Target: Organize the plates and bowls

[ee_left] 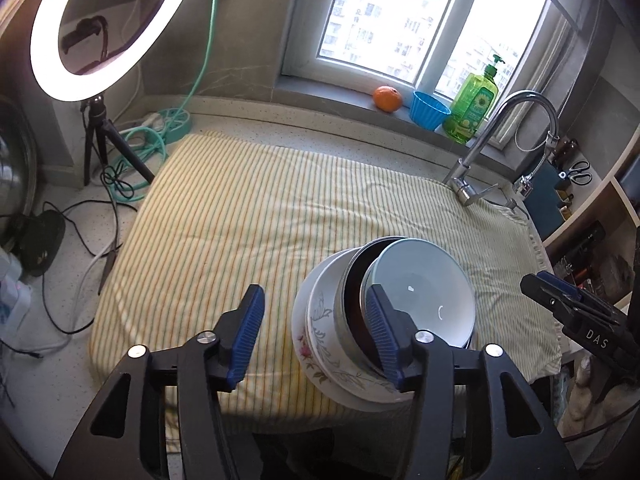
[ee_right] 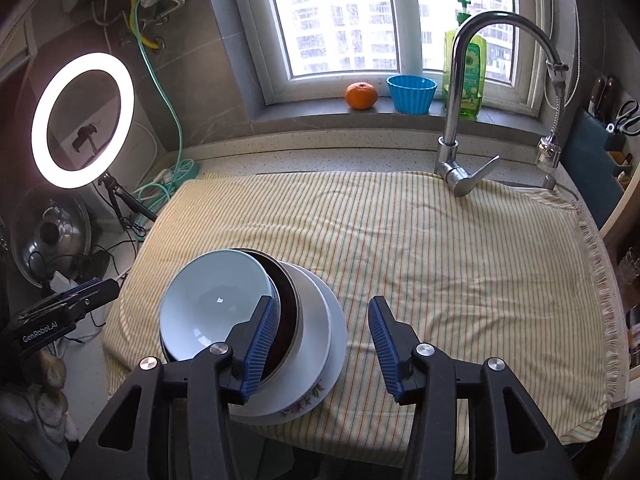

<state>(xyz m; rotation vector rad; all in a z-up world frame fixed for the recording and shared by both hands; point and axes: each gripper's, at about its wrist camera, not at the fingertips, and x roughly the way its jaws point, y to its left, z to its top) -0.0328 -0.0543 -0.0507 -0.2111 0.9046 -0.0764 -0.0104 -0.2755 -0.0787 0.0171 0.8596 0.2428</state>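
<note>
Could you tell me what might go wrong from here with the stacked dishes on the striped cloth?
1. The pale blue bowl sits tilted and off-centre in the dark bowl on the floral plate; a nudge could slide it off.
2. The stack stands near the front edge of the striped cloth, so a slip could send it over.
3. The left gripper and right gripper are both open, each with one finger close beside the stack; pulling away carelessly could clip a rim.

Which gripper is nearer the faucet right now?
Right. The right gripper is open over the cloth on the faucet side of the dish stack; the left gripper is on the far side.
</note>
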